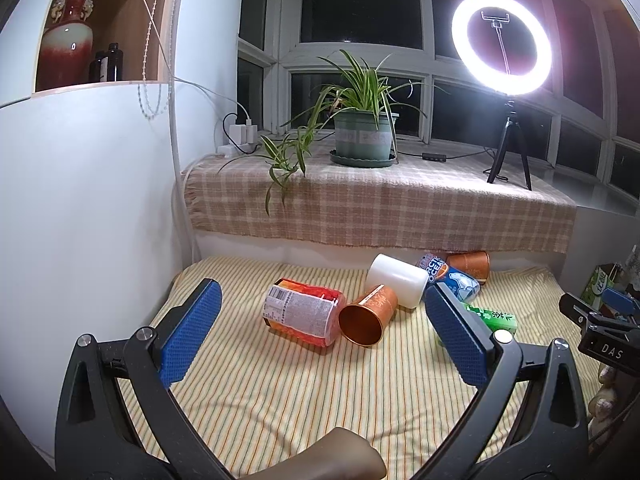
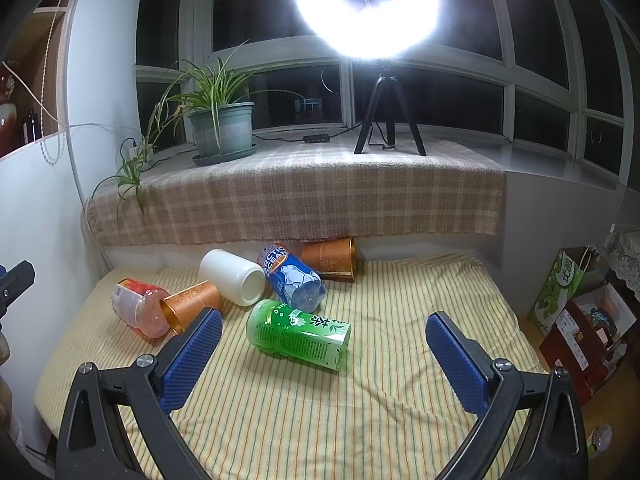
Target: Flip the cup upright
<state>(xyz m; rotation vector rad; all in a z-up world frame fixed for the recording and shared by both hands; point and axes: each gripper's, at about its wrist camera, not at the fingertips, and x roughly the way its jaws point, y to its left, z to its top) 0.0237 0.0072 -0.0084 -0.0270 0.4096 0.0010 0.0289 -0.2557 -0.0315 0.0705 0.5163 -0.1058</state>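
- Both tongs are spread wide with nothing between the pads. The left tongs [image 1: 322, 334] hover over the striped bed [image 1: 280, 400], lined up on the pile, and the right tongs [image 2: 324, 354] do the same from the other side. Looks like the approach stage, no grab yet.
- Six cups are lying on their sides, so there's lots to flip. Nearest to the left tongs: a copper cup [image 1: 368, 315] at about 1 o'clock from the gap's centre, with its mouth facing the camera, so I'd guess it goes first. It looks empty inside.
- A red cup [image 1: 302, 314] lies touching it at 9 o'clock, label up.
- A white cup [image 1: 398, 280] sits just behind the copper one at 1 o'clock. In the right view its open end looks empty.
- The blue cup [image 2: 294, 280] and a second copper cup [image 2: 330, 258] are shoved against the back wall at 12 o'clock.
- The green cup [image 2: 298, 334] lies inside the right tongs' spread, so that's the right hand's likely pick. Can't see into it.
- They're all round, so they'll probably roll on soft bedding when nudged.
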